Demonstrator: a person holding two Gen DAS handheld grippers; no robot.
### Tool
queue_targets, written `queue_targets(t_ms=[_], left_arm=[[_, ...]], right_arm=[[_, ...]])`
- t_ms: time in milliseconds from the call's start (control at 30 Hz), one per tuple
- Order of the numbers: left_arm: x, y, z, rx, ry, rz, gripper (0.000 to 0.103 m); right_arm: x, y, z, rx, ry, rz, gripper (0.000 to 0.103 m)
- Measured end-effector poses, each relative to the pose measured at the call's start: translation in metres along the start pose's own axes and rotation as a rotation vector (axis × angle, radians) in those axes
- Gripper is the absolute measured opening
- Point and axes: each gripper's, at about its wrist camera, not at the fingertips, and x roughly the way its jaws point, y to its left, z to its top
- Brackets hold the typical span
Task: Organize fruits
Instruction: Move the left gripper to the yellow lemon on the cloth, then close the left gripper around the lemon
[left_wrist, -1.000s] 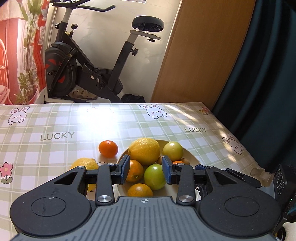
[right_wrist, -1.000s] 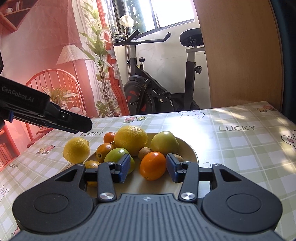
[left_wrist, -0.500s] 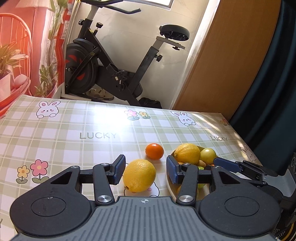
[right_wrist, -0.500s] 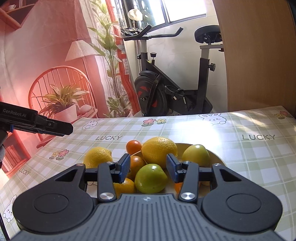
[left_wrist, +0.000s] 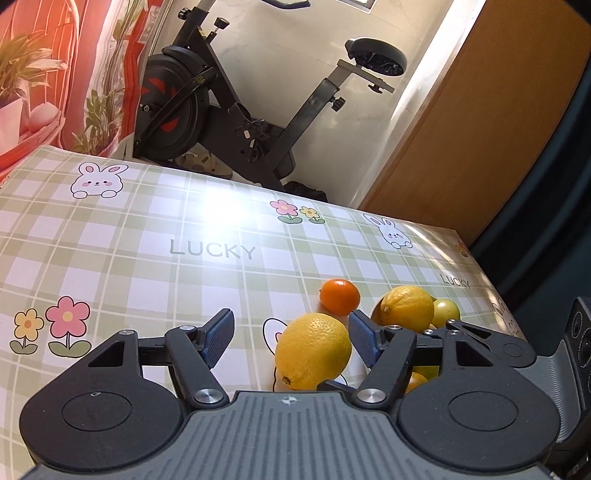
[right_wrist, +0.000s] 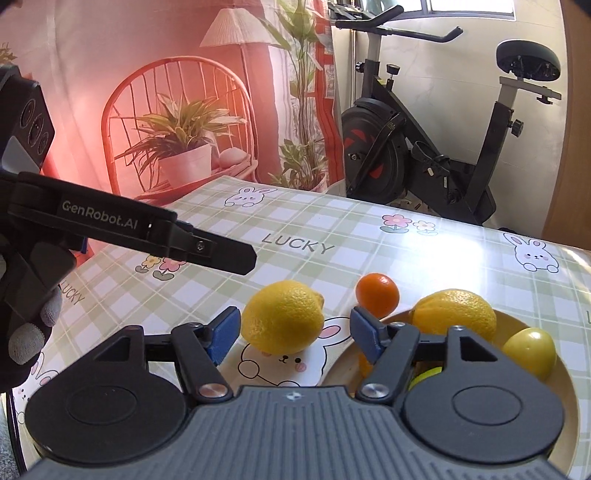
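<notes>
Two grippers are over a surface (left_wrist: 110, 258) covered with a green checked cloth that has rabbits, flowers and the word LUCKY on it.

The left gripper (left_wrist: 291, 338) has its jaws released and they are opening. A lemon (left_wrist: 313, 350) lies on the cloth in the gap, close to the right pad; I cannot tell if that pad touches it, and the left pad is clearly apart from it.

The right gripper (right_wrist: 293, 332) also has released jaws that are opening. The same lemon (right_wrist: 283, 320) sits beyond its gap, nearer to the left pad, and is not squeezed.

Just behind the lemon a mandarin (left_wrist: 340, 297) lies on the cloth, next to the bowl (right_wrist: 565, 373). In the bowl there is a second lemon (right_wrist: 455, 313), a green-yellow fruit (right_wrist: 530, 349) and some more fruit, mostly hidden by the right finger.

From the right wrist view, the left gripper comes in from the left side, held by a gloved hand (right_wrist: 31, 332).

An exercise bike (right_wrist: 436, 147) stands behind the surface.
</notes>
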Motion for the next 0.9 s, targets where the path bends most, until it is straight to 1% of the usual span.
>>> queue_targets(t_ms=[67, 133, 300, 467, 600, 700, 767, 800, 833, 900], left_arm=[[0.006, 0.002, -0.003, -0.011, 0.014, -0.014, 0.071], [0.010, 0.004, -0.005, -0.020, 0.022, -0.026, 0.071], [0.022, 0.007, -0.010, -0.038, 0.037, -0.050, 0.071], [0.029, 0.011, -0.013, -0.047, 0.056, -0.070, 0.071], [0.032, 0.018, -0.017, -0.069, 0.063, -0.080, 0.071], [0.033, 0.021, -0.018, -0.080, 0.058, -0.092, 0.070], [0.034, 0.020, -0.018, -0.075, 0.060, -0.103, 0.068], [0.033, 0.019, -0.019, -0.067, 0.061, -0.118, 0.061], [0.033, 0.017, -0.020, -0.060, 0.063, -0.126, 0.058], [0.030, 0.011, -0.022, -0.031, 0.067, -0.113, 0.058]], right_arm=[[0.011, 0.009, 0.000, -0.045, 0.026, -0.007, 0.068], [0.020, 0.012, 0.000, -0.063, 0.044, -0.008, 0.068], [0.037, 0.010, -0.001, -0.047, 0.081, -0.015, 0.069], [0.045, 0.015, -0.001, -0.059, 0.105, -0.007, 0.070], [0.050, 0.018, -0.003, -0.061, 0.120, -0.013, 0.071], [0.050, 0.019, -0.003, -0.056, 0.115, -0.021, 0.071], [0.050, 0.019, -0.002, -0.049, 0.114, -0.025, 0.070], [0.050, 0.018, -0.002, -0.045, 0.113, -0.027, 0.069], [0.049, 0.019, -0.002, -0.044, 0.113, -0.029, 0.069], [0.048, 0.020, -0.003, -0.041, 0.113, -0.027, 0.069]])
